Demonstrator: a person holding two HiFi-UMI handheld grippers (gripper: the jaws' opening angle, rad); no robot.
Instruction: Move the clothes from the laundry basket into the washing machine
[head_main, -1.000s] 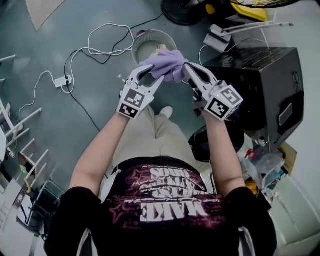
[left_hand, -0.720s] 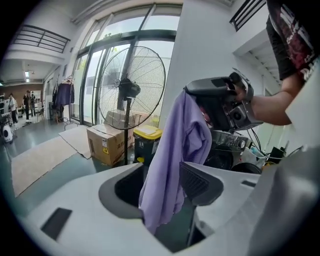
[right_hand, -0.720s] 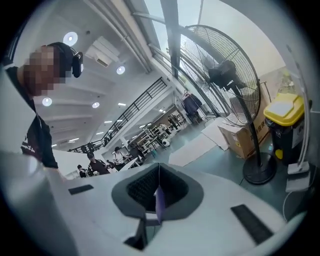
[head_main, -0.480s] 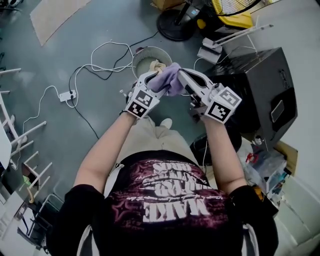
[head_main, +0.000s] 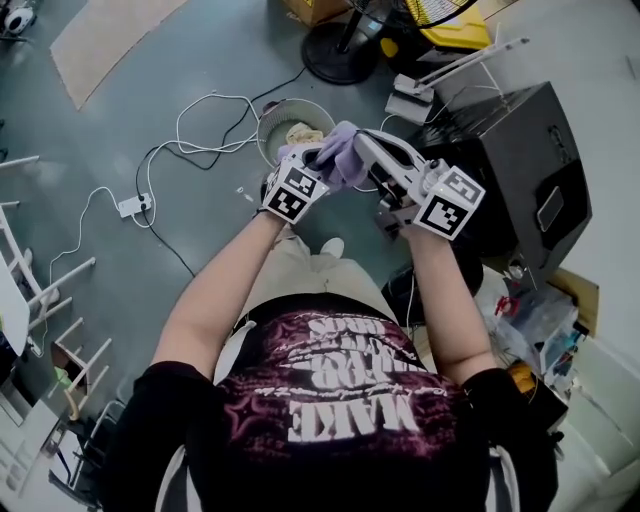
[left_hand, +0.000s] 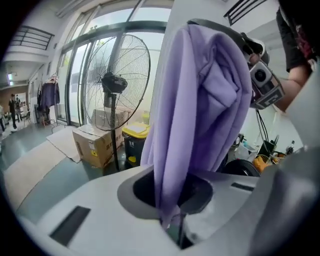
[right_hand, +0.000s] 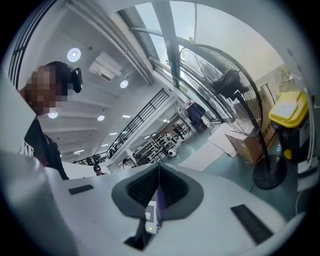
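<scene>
A purple cloth (head_main: 345, 160) hangs in the air between my two grippers, above a round laundry basket (head_main: 265, 120) with a beige garment (head_main: 303, 132) in it. My left gripper (head_main: 322, 155) has just been closing, and its jaws pinch the lower folds of the purple cloth (left_hand: 200, 100), which rises in front of the left gripper (left_hand: 172, 220). My right gripper (head_main: 362, 138) holds the cloth from the right. In the right gripper view the right gripper (right_hand: 156, 200) is shut on a thin purple edge (right_hand: 160, 202).
A black box-shaped machine (head_main: 510, 170) stands at the right. A floor fan (left_hand: 117, 85), a cardboard box (left_hand: 95, 145) and a yellow bin (head_main: 460, 35) stand behind the basket. White cable and a power strip (head_main: 132, 206) lie on the floor at the left.
The left gripper, open beside the purple cloth before, has shut on it. Both hands and the cloth have moved up the picture and now cover part of the basket.
</scene>
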